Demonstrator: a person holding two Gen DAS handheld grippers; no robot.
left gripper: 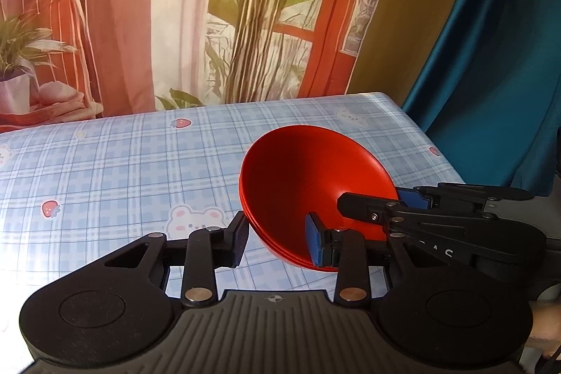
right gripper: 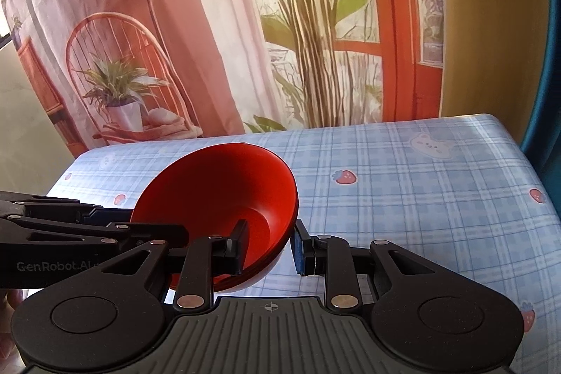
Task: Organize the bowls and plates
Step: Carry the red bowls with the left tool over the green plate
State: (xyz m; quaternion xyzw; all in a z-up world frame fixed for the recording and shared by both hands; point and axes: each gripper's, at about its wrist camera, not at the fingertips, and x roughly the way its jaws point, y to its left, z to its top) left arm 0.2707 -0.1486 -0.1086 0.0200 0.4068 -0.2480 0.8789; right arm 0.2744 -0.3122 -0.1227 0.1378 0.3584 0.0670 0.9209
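Stack of red bowls (left gripper: 312, 184): you have several nested one inside another, layered rims visible at the lower left edge in the left wrist view. Nothing lies inside the top bowl. Matte red, smooth, a flat round base showing inside in the right wrist view (right gripper: 217, 195).

Position: the stack is tilted, its mouth facing up and toward the back of the table, held over the blue checked tablecloth (left gripper: 122, 163) at centre frame.

Left gripper (left gripper: 278, 239): your jaws straddle the stack's near rim, the blue pad inside the bowl, the dark pad outside at the stack's left edge. The jaws stand apart; whether both pads press the wall, you cannot tell.

Right gripper (right gripper: 270, 244): same arrangement mirrored, dark pad inside the bowl, blue pad outside at the right edge of the rim. Contact likewise cannot be told.

Each gripper enters the other's view from the side, reaching the stack's far rim.
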